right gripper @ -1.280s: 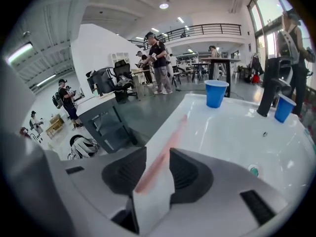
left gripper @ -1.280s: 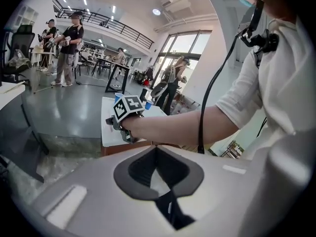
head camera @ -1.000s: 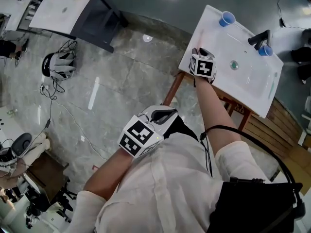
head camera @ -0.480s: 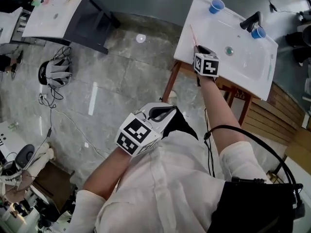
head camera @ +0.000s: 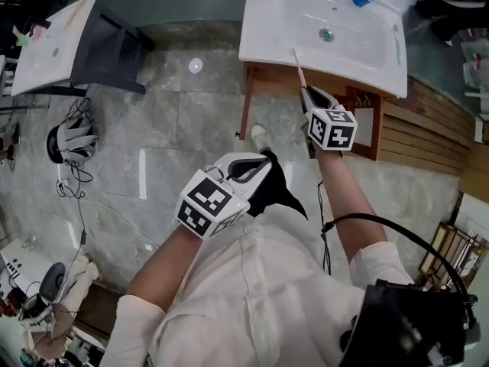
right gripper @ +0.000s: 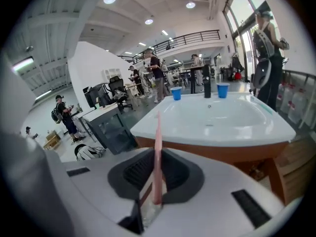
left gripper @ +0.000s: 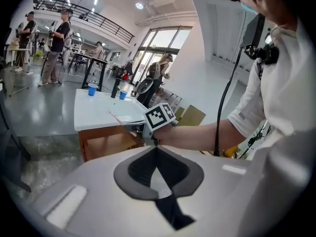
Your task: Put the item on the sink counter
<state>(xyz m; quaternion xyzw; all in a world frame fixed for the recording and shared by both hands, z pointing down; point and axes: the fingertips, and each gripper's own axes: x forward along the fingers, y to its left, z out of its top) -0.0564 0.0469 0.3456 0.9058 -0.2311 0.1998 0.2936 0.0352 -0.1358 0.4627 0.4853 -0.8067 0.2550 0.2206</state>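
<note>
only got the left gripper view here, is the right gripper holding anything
observer: yes, the right gripper has just been closing its jaws and grips a pink stick, upright between them.
operator: is it over the sink yet
observer: in the head view only the stick's tip overlaps the sink's front edge; the gripper itself is short of it.
operator: anything inside it
observer: only the drain shows in it.

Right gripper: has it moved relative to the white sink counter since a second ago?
Yes. The right gripper, jaws just closed on a pink stick, has pulled back off the sink counter toward the person.
</note>
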